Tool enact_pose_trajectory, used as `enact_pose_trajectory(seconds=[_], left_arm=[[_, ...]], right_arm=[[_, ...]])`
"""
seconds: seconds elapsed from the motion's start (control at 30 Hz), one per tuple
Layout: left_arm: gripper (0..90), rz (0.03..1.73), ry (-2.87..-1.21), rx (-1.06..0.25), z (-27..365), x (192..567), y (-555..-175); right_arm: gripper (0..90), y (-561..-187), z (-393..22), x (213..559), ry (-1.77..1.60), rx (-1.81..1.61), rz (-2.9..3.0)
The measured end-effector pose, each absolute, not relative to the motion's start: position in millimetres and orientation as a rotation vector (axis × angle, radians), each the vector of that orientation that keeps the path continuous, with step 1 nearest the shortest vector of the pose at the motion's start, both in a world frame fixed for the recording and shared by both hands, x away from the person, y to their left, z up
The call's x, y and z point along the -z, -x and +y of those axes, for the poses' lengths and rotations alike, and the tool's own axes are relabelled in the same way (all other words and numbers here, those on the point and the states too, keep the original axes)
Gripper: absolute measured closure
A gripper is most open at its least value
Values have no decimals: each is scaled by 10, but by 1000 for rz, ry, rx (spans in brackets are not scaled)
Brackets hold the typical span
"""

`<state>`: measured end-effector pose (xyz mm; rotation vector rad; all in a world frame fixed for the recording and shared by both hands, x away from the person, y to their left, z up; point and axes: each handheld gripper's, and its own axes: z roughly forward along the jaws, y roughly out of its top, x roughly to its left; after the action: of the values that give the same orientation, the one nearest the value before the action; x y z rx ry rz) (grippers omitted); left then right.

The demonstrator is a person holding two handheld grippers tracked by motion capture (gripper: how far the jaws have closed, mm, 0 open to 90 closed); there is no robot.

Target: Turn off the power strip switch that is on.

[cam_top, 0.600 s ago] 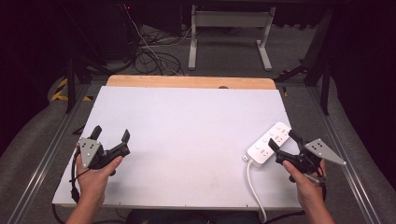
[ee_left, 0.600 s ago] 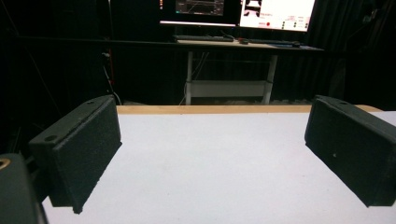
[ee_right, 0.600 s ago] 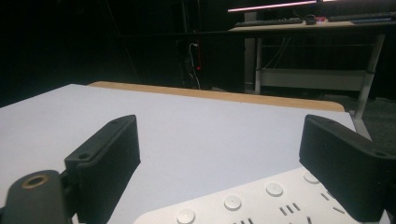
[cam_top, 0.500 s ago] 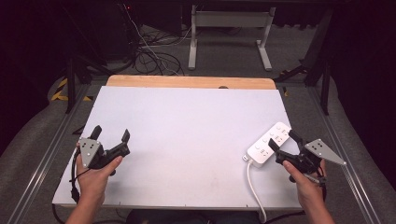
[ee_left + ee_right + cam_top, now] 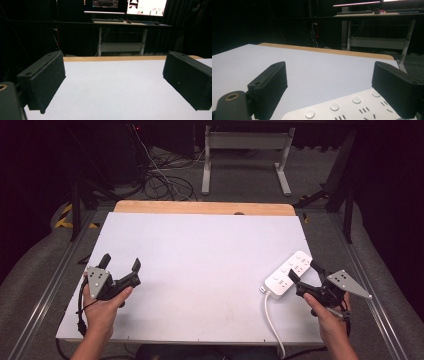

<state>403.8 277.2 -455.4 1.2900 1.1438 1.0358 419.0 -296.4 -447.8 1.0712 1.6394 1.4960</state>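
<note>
1. The left gripper [image 5: 120, 268] is resting near the table's [image 5: 200, 250] front-left edge, jaws spread wide, gripping nothing.
2. The right gripper [image 5: 306, 271] is sitting front-right, jaws spread around the near end of the white power strip [image 5: 289, 274].
3. Beyond the table, a desk [image 5: 130, 23] is carrying monitors [image 5: 146, 6].

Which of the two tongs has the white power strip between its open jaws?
The right tongs: the power strip lies between their jaws. The left tongs are open over bare white tabletop.
</note>
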Motion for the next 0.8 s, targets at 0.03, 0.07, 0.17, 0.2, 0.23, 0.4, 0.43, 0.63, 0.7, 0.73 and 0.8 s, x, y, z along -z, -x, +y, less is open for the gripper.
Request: enact_pose_trajectory(seconds=[0.03, 0.07, 0.17, 0.2, 0.23, 0.4, 0.43, 0.63, 0.7, 0.73, 0.8], left_arm=[[47, 1143, -1291, -1037, 2771, 4554, -4039], [47, 1143, -1291, -1037, 2770, 4554, -4040], [47, 1146, -1288, -1041, 2770, 4552, -4043], [47, 1148, -1286, -1039, 2769, 4552, -4044], [47, 1147, -1289, -1038, 2769, 4553, -4043], [48, 1145, -1292, -1032, 2762, 4556, -4044], [48, 1146, -1293, -1031, 2761, 4557, -4044], [48, 1146, -1294, -1031, 2762, 4557, -4047], [48, 1145, -1294, -1032, 2762, 4556, -4048], [48, 1144, -1294, -1032, 2762, 4555, -4048], [49, 1143, -1295, -1029, 2758, 4556, -4052]], right_arm=[[133, -4188, -2966, 4478, -1072, -1497, 1639], [133, -4188, -2966, 4478, -1072, -1497, 1639], [133, -4184, -2971, 4478, -1075, -1494, 1637], [133, -4183, -2972, 4478, -1076, -1494, 1637], [134, -4182, -2973, 4478, -1075, -1493, 1637], [134, -4180, -2966, 4478, -1072, -1491, 1641], [135, -4180, -2966, 4478, -1071, -1488, 1641], [148, -4170, -2965, 4474, -1065, -1483, 1640], [150, -4167, -2961, 4470, -1056, -1479, 1639], [150, -4167, -2961, 4470, -1056, -1479, 1639], [170, -4161, -2958, 4465, -1051, -1477, 1637]])
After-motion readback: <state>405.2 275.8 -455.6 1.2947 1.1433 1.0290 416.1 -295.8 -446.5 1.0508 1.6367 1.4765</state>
